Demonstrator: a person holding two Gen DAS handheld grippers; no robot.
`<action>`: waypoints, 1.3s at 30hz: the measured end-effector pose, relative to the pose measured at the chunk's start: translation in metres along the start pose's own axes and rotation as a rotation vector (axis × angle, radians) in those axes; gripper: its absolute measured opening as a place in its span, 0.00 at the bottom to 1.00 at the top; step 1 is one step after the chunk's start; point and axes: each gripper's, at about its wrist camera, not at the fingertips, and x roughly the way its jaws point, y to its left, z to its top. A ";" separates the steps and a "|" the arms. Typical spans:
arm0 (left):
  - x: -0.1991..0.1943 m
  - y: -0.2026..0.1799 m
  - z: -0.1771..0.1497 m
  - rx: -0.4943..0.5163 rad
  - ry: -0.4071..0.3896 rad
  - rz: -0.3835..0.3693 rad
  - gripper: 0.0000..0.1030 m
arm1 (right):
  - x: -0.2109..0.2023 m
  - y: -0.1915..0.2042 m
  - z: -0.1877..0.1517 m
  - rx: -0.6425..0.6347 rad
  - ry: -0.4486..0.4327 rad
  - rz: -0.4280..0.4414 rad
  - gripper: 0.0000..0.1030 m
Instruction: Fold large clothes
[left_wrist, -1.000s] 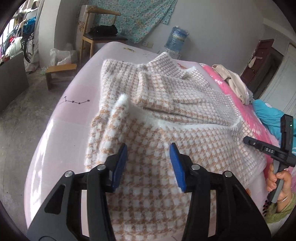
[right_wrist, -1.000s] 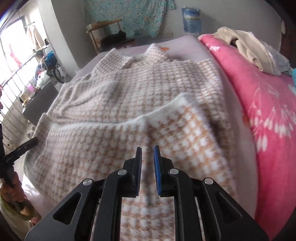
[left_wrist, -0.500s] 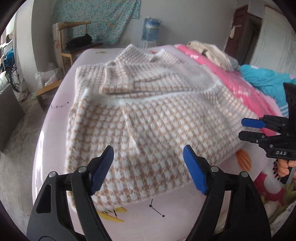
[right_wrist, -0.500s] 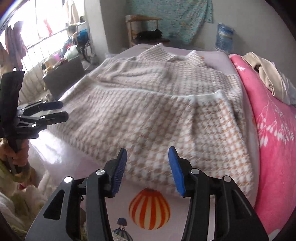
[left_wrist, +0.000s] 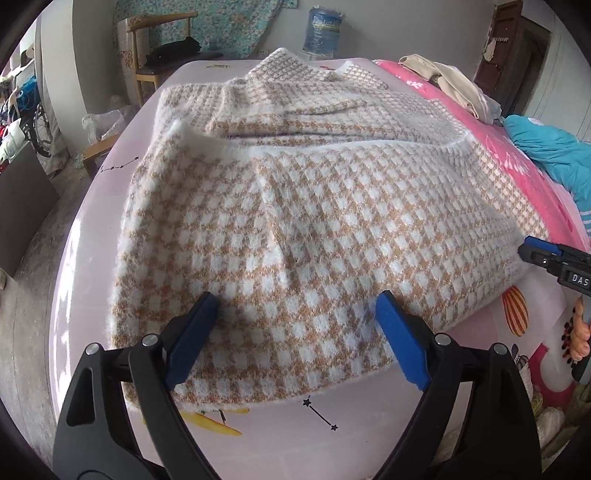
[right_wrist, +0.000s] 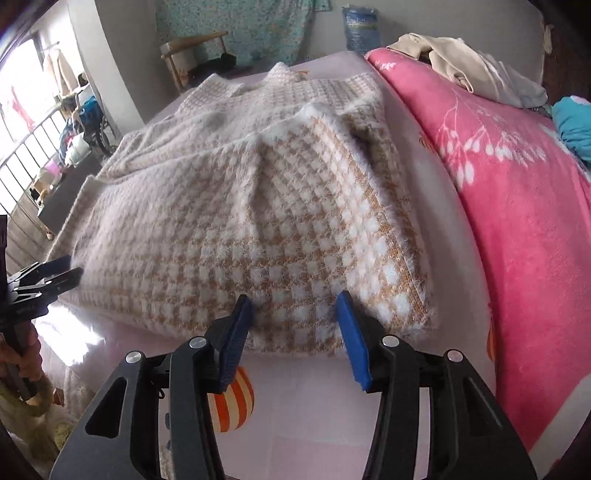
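A fuzzy tan-and-white checked sweater (left_wrist: 314, 203) lies on the pale pink bed sheet (left_wrist: 280, 435), its lower part folded up over the body. My left gripper (left_wrist: 295, 299) hovers above the near folded edge. Its jaws are opening wide, the blue pads clear of the fabric, and it also shows at the left edge of the right wrist view (right_wrist: 55, 269). My right gripper (right_wrist: 293, 299) stands open over the sweater's (right_wrist: 240, 206) near right corner, gripping nothing. Its tips show at the right of the left wrist view (left_wrist: 543, 251).
A pink flowered blanket (right_wrist: 517, 206) runs along the right side of the bed, with a beige clothes pile (left_wrist: 450, 81) and a teal garment (left_wrist: 550, 155) on it. Beyond the bed stand a wooden chair (left_wrist: 159, 48) and a water jug (left_wrist: 325, 31). Bare floor lies left.
Both grippers have drawn back from over the sweater toward the near edge of the bed, and their jaws have widened. The folded sweater stays flat on the sheet.
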 end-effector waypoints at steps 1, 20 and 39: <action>0.000 0.000 0.000 -0.001 0.002 0.003 0.82 | -0.008 0.002 0.000 -0.013 -0.040 -0.003 0.47; 0.005 0.001 0.037 -0.108 0.044 0.204 0.84 | 0.002 0.066 0.040 -0.173 -0.078 0.087 0.74; 0.024 0.003 0.038 -0.125 0.085 0.231 0.90 | 0.058 0.063 0.062 -0.106 0.078 0.021 0.94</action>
